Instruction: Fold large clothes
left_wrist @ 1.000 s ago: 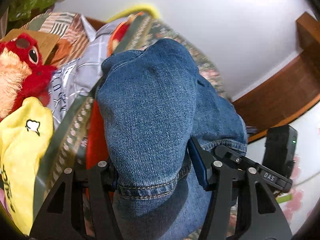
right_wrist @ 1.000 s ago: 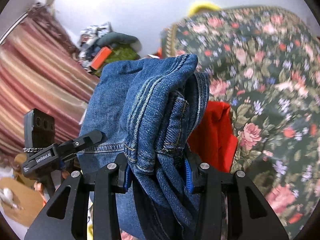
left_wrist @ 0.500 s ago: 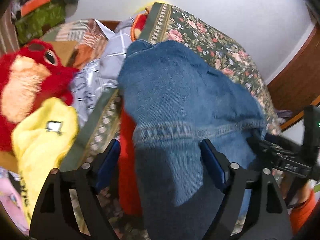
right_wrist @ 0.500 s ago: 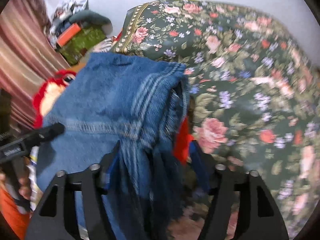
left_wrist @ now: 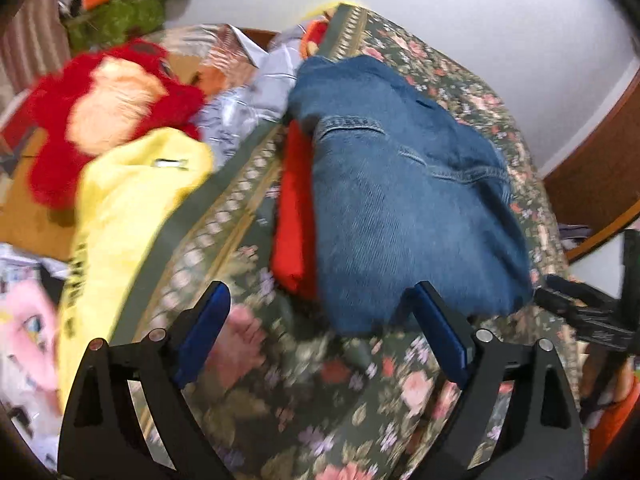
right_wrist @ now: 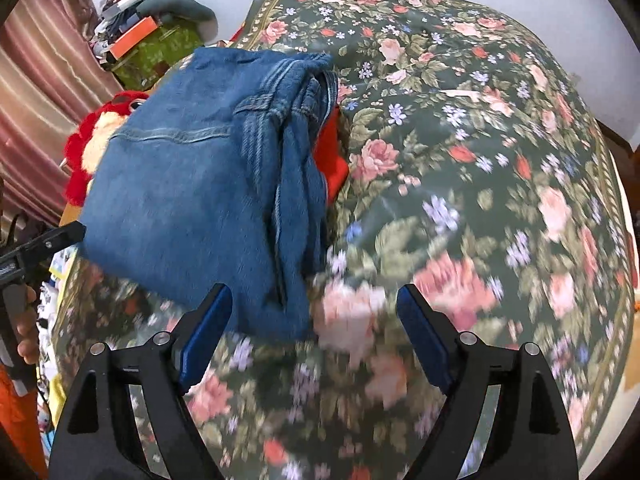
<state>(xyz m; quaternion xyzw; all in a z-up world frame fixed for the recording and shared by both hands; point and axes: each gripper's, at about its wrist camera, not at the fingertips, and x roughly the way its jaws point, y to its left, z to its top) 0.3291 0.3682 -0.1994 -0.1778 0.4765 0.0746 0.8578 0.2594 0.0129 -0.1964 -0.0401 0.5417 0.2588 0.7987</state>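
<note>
Now | folded jeans (left_wrist: 404, 208) beyond both grippers | fingers (left_wrist: 440, 330) opening, empty

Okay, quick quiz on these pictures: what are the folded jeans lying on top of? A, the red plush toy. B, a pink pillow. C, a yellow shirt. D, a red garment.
D: the jeans lie on a red garment that sticks out from under their edge on the floral cover, seen from both wrist cameras.
</note>
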